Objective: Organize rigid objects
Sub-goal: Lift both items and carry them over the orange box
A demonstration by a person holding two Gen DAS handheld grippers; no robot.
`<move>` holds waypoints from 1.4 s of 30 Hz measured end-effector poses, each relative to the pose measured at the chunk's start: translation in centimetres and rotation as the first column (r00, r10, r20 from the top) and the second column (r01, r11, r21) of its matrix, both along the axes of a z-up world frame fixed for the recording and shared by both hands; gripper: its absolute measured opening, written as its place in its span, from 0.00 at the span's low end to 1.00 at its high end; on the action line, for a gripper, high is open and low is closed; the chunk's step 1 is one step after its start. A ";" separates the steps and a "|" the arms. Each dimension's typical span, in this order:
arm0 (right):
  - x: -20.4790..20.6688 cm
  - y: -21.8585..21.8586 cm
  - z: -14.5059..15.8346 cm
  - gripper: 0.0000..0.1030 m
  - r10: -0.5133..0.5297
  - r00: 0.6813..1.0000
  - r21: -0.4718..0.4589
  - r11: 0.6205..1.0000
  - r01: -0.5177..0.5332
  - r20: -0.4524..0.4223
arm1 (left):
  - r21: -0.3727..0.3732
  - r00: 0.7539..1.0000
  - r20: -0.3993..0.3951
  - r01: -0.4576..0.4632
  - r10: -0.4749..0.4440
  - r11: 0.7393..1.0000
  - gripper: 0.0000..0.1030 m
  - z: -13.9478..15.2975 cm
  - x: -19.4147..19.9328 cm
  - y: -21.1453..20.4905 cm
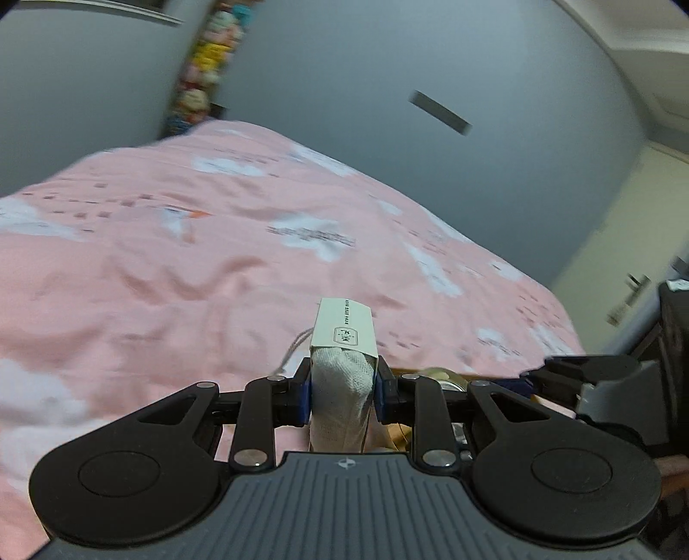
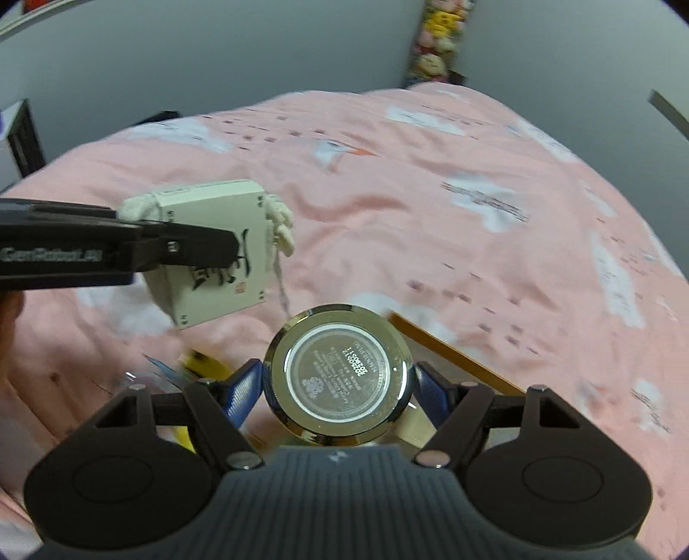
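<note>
My left gripper (image 1: 343, 394) is shut on a small white card box (image 1: 343, 329) with a white cloth pouch sticking out of its near end, held above the pink bedspread (image 1: 172, 267). In the right wrist view the same box (image 2: 215, 254) hangs at the left in the left gripper (image 2: 234, 252). My right gripper (image 2: 340, 387) is shut on a round silver tin (image 2: 340, 381), its printed bottom facing the camera. The tin shows partly in the left wrist view (image 1: 443, 379).
The pink bedspread (image 2: 430, 215) with white patches fills both views. A wooden board edge (image 2: 452, 353) and a yellow object (image 2: 202, 366) lie low near the right gripper. Grey walls stand behind, with stuffed toys (image 2: 435, 38) in the corner. Dark furniture (image 1: 671, 327) stands at the right.
</note>
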State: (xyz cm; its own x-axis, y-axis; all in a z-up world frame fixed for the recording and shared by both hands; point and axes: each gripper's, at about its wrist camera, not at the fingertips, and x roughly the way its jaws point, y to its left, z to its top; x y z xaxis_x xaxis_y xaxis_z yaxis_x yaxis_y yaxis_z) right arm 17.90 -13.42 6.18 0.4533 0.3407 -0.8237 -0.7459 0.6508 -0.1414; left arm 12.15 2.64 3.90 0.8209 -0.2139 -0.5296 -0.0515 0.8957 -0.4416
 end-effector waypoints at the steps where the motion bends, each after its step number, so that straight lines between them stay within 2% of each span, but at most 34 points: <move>1: 0.1 -1.0 0.1 0.72 -0.016 1.000 -0.010 1.000 0.016 0.004 | -0.008 0.999 -0.004 0.033 -0.033 0.999 0.29 0.0 0.6 -0.9; 5: 1.1 -5.0 -0.2 0.72 -0.094 0.996 -0.046 0.994 0.095 0.007 | -0.034 0.988 -0.035 0.151 -0.152 0.988 0.29 -0.7 2.8 -3.8; 9: 2.2 -8.5 -0.8 0.72 -0.147 0.989 -0.071 0.987 0.147 0.000 | -0.075 0.963 -0.073 0.254 -0.260 0.964 0.29 -1.8 5.6 -6.2; 14: 4.5 -11.8 -2.9 0.72 -0.200 0.979 -0.126 0.973 0.194 -0.033 | -0.105 0.935 -0.151 0.308 -0.321 0.946 0.29 -3.8 9.2 -8.9; 18: 6.0 -12.5 -5.1 0.72 -0.196 0.977 -0.152 0.971 0.183 -0.079 | -0.122 0.914 -0.210 0.329 -0.348 0.936 0.29 -6.0 11.5 -10.8; 26: 8.2 -12.3 -9.5 0.72 -0.151 0.981 -0.269 0.956 0.114 -0.123 | -0.151 0.886 -0.320 0.303 -0.336 0.941 0.29 -10.2 15.0 -13.0; 33: 9.5 -12.5 -11.2 0.72 -0.163 0.977 -0.345 0.933 0.106 -0.141 | -0.172 0.867 -0.390 0.261 -0.309 0.950 0.29 -12.2 16.9 -14.1; 37: 9.7 -12.6 -11.7 0.72 -0.176 0.973 -0.362 0.926 0.112 -0.150 | -0.252 0.854 -0.402 0.243 -0.330 0.937 0.29 -13.3 17.8 -13.7; 40: 9.5 -12.6 -11.7 0.72 -0.175 0.973 -0.377 0.920 0.106 -0.152 | -0.277 0.840 -0.424 0.237 -0.339 0.931 0.29 -14.1 18.2 -13.8; 42: 9.2 -12.5 -11.6 0.72 -0.168 0.974 -0.382 0.919 0.099 -0.151 | -0.277 0.838 -0.426 0.237 -0.340 0.931 0.29 -14.1 18.3 -13.9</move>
